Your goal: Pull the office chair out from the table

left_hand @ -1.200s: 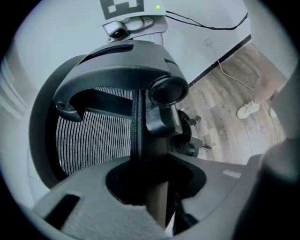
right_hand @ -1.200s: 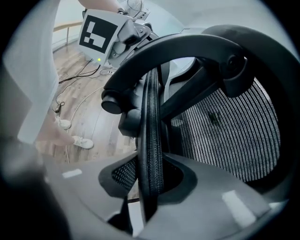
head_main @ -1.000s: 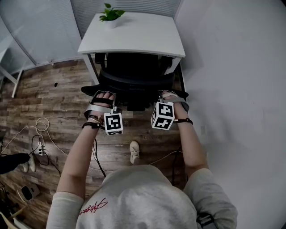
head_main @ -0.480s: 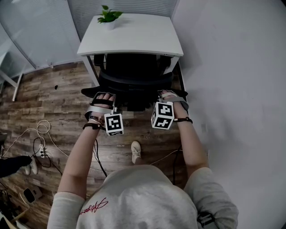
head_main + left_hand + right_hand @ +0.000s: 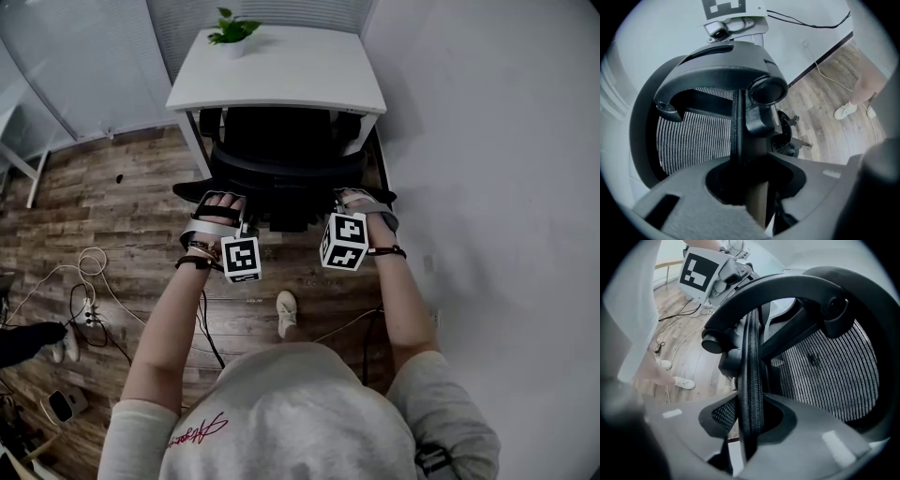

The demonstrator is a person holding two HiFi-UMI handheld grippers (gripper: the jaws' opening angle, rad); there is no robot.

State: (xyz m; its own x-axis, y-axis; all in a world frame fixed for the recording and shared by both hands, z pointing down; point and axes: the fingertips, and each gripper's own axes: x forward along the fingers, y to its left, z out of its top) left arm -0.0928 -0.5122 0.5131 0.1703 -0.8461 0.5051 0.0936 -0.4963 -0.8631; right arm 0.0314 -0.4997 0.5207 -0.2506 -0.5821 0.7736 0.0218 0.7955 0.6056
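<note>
A black mesh office chair [image 5: 281, 155] stands tucked under the white table [image 5: 281, 70], its backrest towards me. My left gripper [image 5: 221, 201] is shut on the left side of the backrest rim, and my right gripper [image 5: 352, 199] is shut on the right side. In the left gripper view the backrest's thin edge [image 5: 738, 131] runs down between the jaws of the left gripper [image 5: 752, 187], with the headrest bracket [image 5: 717, 70] above. In the right gripper view the mesh edge [image 5: 751, 362] is clamped in the right gripper [image 5: 750, 423].
A small potted plant [image 5: 232, 33] stands on the table's far left corner. A white wall [image 5: 487, 187] runs close along the right. Cables [image 5: 84, 281] and a power strip lie on the wooden floor at left. The person's shoe [image 5: 286, 307] is behind the chair.
</note>
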